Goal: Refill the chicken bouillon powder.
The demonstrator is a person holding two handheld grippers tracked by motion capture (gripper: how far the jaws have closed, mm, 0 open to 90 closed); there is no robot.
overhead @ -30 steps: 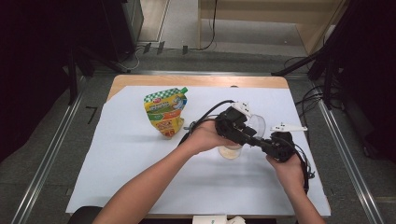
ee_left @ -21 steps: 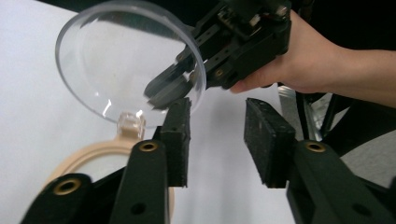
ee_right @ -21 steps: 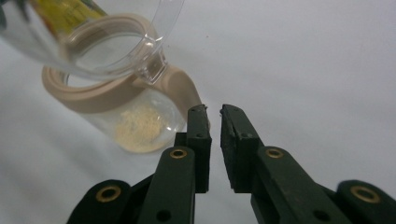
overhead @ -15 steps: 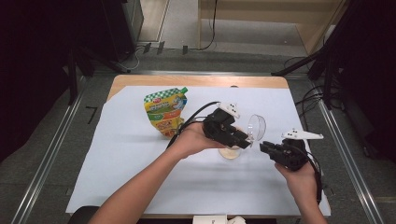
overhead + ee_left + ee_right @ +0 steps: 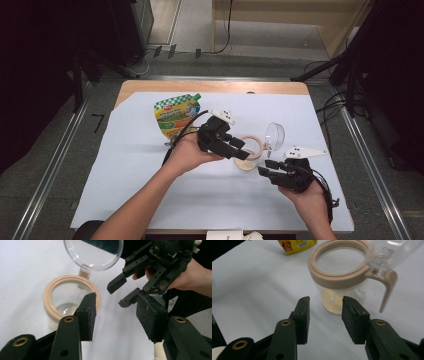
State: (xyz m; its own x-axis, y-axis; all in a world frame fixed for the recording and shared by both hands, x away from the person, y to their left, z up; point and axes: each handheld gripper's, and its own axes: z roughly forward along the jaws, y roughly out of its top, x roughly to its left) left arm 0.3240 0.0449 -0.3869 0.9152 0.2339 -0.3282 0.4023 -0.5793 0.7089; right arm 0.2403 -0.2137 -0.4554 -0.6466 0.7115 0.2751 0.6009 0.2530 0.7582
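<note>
A: High view: jar (image 5: 248, 151) on desk (image 5: 125, 170), lid (image 5: 274, 136) flipped open; pouch (image 5: 176, 115) untouched behind.

B: Left gripper view: left hand-held gripper (image 5: 117, 315) has just widened, empty, beside the rim. Right gripper view: right hand-held gripper (image 5: 325, 306) just opened, empty. Filling remains, I judge.

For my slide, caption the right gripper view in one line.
Open right gripper faces a clear jar with tan rim, lid flipped open, beige powder at its bottom.

1 jar (image 5: 248, 152), 1 pouch (image 5: 176, 115), 2 claws.
</note>
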